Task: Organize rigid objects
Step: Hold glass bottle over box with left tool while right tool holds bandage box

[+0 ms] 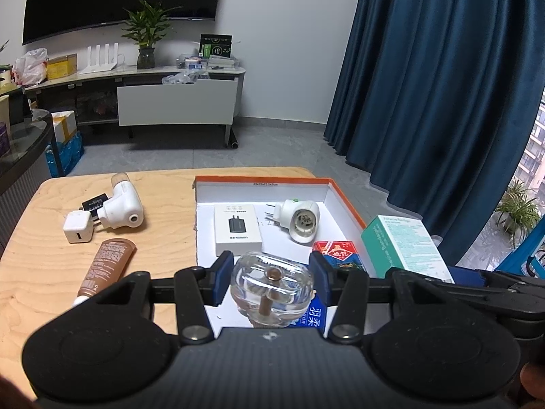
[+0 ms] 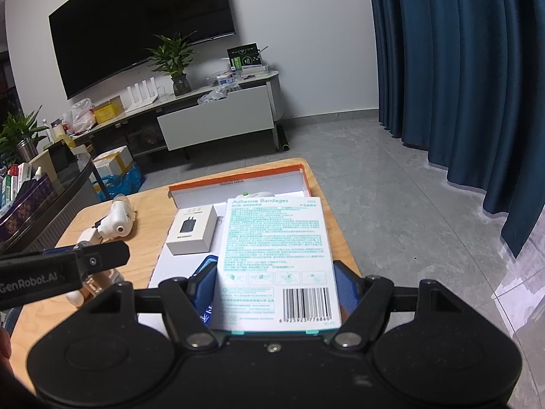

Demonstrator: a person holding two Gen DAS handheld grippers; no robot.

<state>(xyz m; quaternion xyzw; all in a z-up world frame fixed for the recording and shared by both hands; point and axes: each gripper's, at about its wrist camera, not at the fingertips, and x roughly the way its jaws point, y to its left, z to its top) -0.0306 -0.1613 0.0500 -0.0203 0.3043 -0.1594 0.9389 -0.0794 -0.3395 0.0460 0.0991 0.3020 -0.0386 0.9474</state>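
L gripper clamps clear bottle over box near edge. R gripper, jaws wide, grips bandage pack above box's right side. Table left part roomy.

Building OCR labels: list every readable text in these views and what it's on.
"Adhesive Bandages": white-and-teal cardboard box held in the right tongs.
"GenRobot.AI": black left tongs' arm.
"羽柔": blue pack under the clear glass bottle.
White charger box, red carton, barcode digits, fine print: too small.
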